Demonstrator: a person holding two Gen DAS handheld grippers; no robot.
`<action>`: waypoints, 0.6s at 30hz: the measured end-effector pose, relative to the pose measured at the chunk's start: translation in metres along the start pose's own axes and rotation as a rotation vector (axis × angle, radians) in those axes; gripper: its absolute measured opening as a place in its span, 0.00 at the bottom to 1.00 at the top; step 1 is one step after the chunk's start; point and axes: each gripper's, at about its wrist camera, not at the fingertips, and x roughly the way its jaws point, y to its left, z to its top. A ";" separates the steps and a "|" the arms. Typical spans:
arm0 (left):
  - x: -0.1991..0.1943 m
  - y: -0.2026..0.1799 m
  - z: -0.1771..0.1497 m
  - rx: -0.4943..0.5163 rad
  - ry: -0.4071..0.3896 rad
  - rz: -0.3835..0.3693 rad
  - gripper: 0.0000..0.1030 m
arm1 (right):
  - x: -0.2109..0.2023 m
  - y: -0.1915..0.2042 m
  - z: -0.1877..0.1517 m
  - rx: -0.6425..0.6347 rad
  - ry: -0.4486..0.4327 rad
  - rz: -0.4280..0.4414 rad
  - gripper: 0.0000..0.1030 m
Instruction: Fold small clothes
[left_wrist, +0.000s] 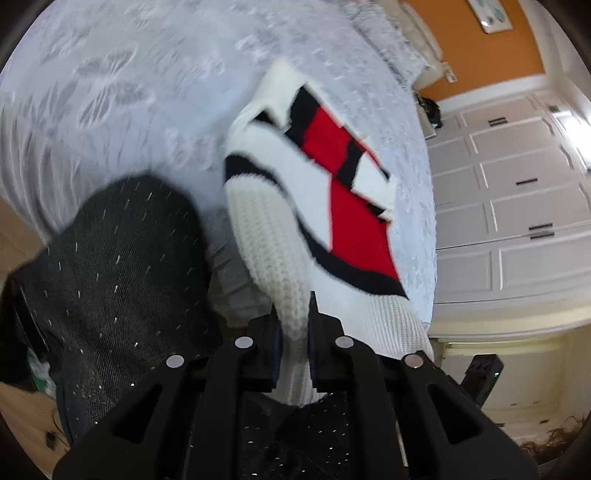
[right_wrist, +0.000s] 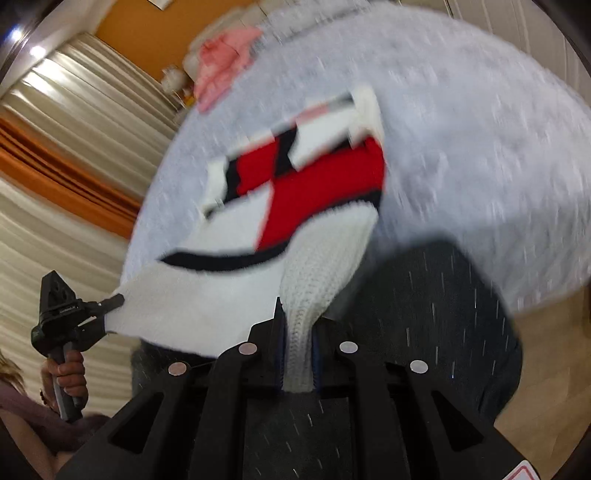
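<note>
A small white knit sweater with red and black blocks (left_wrist: 332, 206) lies stretched over the grey patterned bed (left_wrist: 129, 92). My left gripper (left_wrist: 293, 317) is shut on one white ribbed bottom corner of it. My right gripper (right_wrist: 297, 325) is shut on the other ribbed corner of the sweater (right_wrist: 295, 206). In the right wrist view the left gripper (right_wrist: 110, 301) shows at the far left, pinching the sweater's edge. Both views are blurred by motion.
A dark speckled garment (left_wrist: 110, 277) hangs at the bed's near edge, also in the right wrist view (right_wrist: 443, 314). A pink garment (right_wrist: 221, 62) lies at the bed's far end. White cabinet doors (left_wrist: 517, 203) stand at the right; curtains (right_wrist: 55, 166) at the left.
</note>
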 end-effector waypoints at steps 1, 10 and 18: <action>-0.001 -0.011 0.009 0.023 -0.010 -0.013 0.10 | 0.000 0.000 0.023 -0.006 -0.042 0.015 0.11; 0.053 -0.115 0.194 0.268 -0.227 0.023 0.19 | 0.107 -0.032 0.244 0.036 -0.263 -0.058 0.19; 0.135 -0.097 0.282 0.197 -0.306 0.297 0.48 | 0.170 -0.051 0.231 0.012 -0.197 -0.173 0.24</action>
